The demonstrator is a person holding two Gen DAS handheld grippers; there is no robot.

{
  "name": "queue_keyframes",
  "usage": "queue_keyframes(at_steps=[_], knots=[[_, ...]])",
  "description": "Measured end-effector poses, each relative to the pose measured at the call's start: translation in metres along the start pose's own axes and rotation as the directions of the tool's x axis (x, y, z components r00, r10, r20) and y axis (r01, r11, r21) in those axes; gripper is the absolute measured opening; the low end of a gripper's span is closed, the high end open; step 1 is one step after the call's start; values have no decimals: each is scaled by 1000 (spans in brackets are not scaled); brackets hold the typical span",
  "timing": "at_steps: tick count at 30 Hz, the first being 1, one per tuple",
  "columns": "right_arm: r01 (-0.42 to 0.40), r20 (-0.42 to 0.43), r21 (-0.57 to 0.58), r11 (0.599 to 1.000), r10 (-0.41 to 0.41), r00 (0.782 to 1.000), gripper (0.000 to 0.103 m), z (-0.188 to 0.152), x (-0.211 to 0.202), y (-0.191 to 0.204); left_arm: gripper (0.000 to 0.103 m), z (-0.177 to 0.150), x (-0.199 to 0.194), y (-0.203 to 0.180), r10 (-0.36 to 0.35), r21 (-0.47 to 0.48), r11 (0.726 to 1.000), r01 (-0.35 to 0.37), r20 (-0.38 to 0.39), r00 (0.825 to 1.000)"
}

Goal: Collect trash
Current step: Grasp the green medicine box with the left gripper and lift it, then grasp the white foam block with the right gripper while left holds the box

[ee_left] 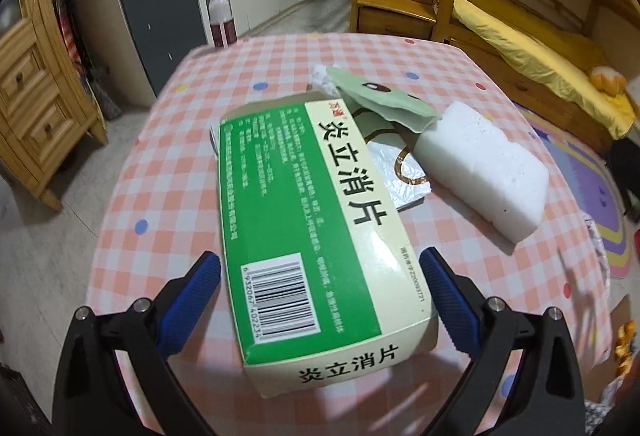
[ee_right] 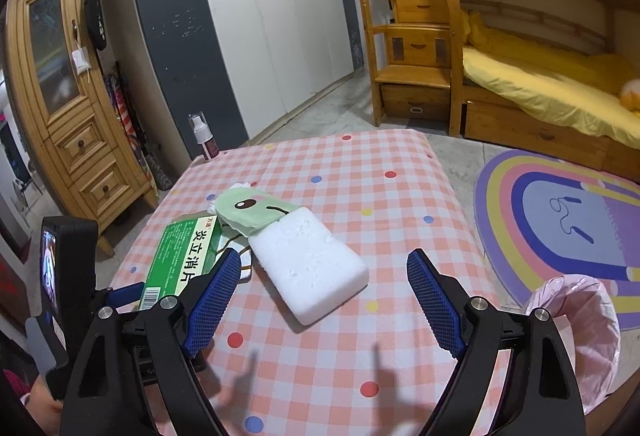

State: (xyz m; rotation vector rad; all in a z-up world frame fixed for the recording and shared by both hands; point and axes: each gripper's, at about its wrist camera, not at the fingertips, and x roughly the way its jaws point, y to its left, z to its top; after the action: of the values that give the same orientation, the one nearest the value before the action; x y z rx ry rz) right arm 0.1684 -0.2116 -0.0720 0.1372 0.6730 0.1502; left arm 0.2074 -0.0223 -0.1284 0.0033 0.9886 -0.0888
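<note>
A green and cream medicine box (ee_left: 320,220) lies on the pink checked tablecloth (ee_left: 168,172). My left gripper (ee_left: 320,272) is open, its blue pads standing on either side of the box's near end, close to it but not pressing. Beyond the box lie a foil wrapper (ee_left: 404,176), a green cartoon-face pouch (ee_left: 384,100), a white tissue (ee_left: 320,76) and a white foam block (ee_left: 480,164). My right gripper (ee_right: 324,256) hangs open over the cloth with nothing between its fingers. The foam block (ee_right: 308,264) lies just ahead of it, with the box (ee_right: 180,256) and the pouch (ee_right: 248,208) to the left.
A bin lined with a pink bag (ee_right: 576,336) stands on the floor at the table's right side. A spray bottle (ee_right: 202,138) stands at the far left corner of the table. Wooden cabinet (ee_right: 72,116), wardrobe, bunk bed (ee_right: 540,88) and a rainbow rug (ee_right: 560,216) surround the table.
</note>
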Motion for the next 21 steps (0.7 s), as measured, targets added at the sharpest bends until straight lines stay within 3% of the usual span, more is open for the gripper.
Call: queue_keyframes(at_steps=[4, 9, 12, 14, 16, 21], knots=[[-5, -9, -13, 1000, 5, 1000, 84, -2, 1, 3, 88, -4, -7, 10, -44, -7, 999, 44, 7, 999], [0, -36, -58, 998, -3, 999, 74, -5, 4, 8, 82, -12, -41, 23, -102, 20, 995, 100, 105, 989], [-7, -82, -95, 995, -1, 997, 74, -7, 13, 13, 81, -12, -62, 29, -113, 42, 993, 107, 194, 974], [-1, -109, -125, 992, -13, 994, 78, -10, 20, 17, 81, -11, -71, 32, -129, 45, 991, 123, 228, 965], [12, -128, -171, 985, -34, 991, 89, -12, 28, 23, 80, -9, -70, 31, -147, 47, 989, 140, 231, 962], [18, -183, -252, 968, -66, 981, 89, -14, 50, 26, 80, -6, -71, 27, -158, 58, 987, 149, 249, 955]])
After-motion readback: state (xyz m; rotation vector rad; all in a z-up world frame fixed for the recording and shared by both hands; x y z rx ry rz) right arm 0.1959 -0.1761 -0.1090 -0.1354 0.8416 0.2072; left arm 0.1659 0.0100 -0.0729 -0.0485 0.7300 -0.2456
